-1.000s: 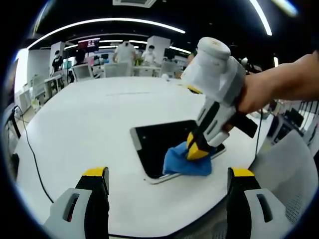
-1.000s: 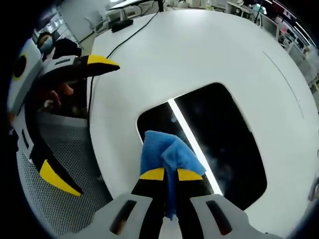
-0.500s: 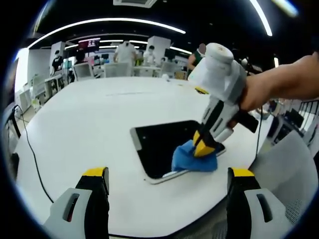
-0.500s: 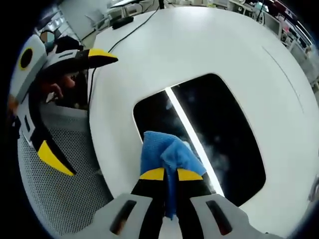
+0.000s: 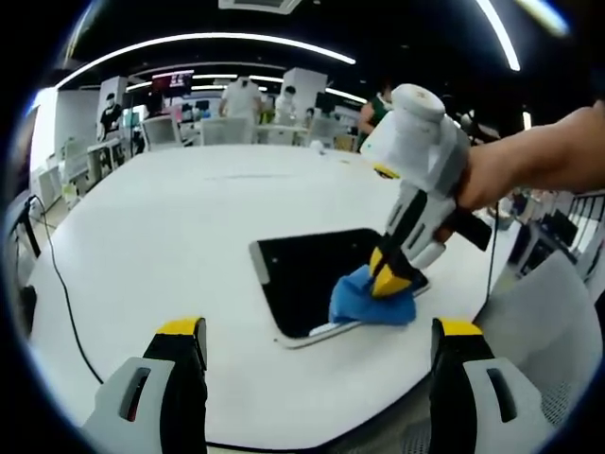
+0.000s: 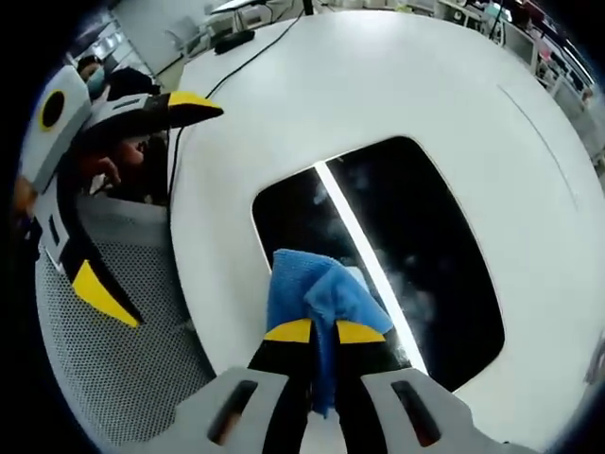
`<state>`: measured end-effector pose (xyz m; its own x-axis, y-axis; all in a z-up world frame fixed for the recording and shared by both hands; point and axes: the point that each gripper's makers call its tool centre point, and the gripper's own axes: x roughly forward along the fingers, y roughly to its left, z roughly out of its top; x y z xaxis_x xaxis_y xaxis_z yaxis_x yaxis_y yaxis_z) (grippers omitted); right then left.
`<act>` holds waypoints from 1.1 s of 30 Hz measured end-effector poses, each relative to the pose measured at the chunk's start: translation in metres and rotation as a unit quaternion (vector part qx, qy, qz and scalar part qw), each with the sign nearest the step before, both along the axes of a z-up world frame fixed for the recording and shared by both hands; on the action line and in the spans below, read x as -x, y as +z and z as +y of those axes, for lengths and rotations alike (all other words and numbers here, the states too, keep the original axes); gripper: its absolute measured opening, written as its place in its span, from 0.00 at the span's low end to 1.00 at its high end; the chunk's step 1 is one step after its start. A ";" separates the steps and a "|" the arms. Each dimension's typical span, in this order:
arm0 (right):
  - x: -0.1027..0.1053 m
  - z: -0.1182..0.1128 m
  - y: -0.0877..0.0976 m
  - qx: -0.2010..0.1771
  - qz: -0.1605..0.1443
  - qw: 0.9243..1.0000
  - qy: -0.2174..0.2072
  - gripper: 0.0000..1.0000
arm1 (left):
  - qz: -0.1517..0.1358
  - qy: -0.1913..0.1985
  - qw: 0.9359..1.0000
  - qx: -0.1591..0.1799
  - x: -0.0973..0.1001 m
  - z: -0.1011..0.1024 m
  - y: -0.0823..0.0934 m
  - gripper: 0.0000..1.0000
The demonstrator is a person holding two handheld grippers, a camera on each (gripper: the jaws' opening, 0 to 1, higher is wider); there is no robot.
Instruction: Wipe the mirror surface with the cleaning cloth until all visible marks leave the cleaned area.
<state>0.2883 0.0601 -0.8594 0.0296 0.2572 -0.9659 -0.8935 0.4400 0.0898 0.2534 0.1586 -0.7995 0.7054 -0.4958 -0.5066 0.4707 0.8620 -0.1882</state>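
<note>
On white tabletop [image 5: 170, 236]: mirror [image 6: 397, 255], lying flat, dark glass up
Cleaning cloth [image 6: 307, 293]: blue, pressed on mirror near its edge
Right claw [image 6: 315, 331]: jaws pinching cleaning cloth
Left claw [image 5: 317, 331]: jaws spread wide, holding nothing, above tabletop edge

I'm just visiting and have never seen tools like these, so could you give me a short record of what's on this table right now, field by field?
Surface: round white table
Object being cleaned: dark rectangular mirror with rounded corners, lying flat on the table
Cleaning item: blue folded cleaning cloth, pressed on the mirror's near edge
Right gripper: jaws shut on the cloth
Left gripper: jaws open, holding nothing, off the mirror
Marks: faint pale smudges on the glass beside the cloth
Reflection: bright ceiling light strip across the mirror
</note>
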 end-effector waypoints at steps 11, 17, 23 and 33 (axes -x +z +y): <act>-0.002 0.000 0.001 0.004 0.024 1.000 0.010 0.01 | -0.002 -0.002 1.000 0.005 0.000 -0.002 0.001 0.99; -0.003 0.000 -0.001 0.002 0.051 0.998 0.026 0.00 | -0.002 0.001 1.000 0.006 -0.001 0.000 0.001 0.99; -0.005 -0.001 -0.002 -0.016 0.105 0.994 0.017 0.00 | -0.001 0.000 1.000 0.007 -0.001 0.000 0.001 0.99; -0.002 0.002 -0.002 -0.001 0.152 0.988 0.009 0.00 | 0.003 -0.003 1.000 0.006 0.000 -0.001 -0.001 0.99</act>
<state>0.2903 0.0617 -0.8611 -0.2665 0.2564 -0.9291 -0.8330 0.4237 0.3558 0.2538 0.1575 -0.8007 0.6994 -0.5057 -0.5051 0.4747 0.8570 -0.2008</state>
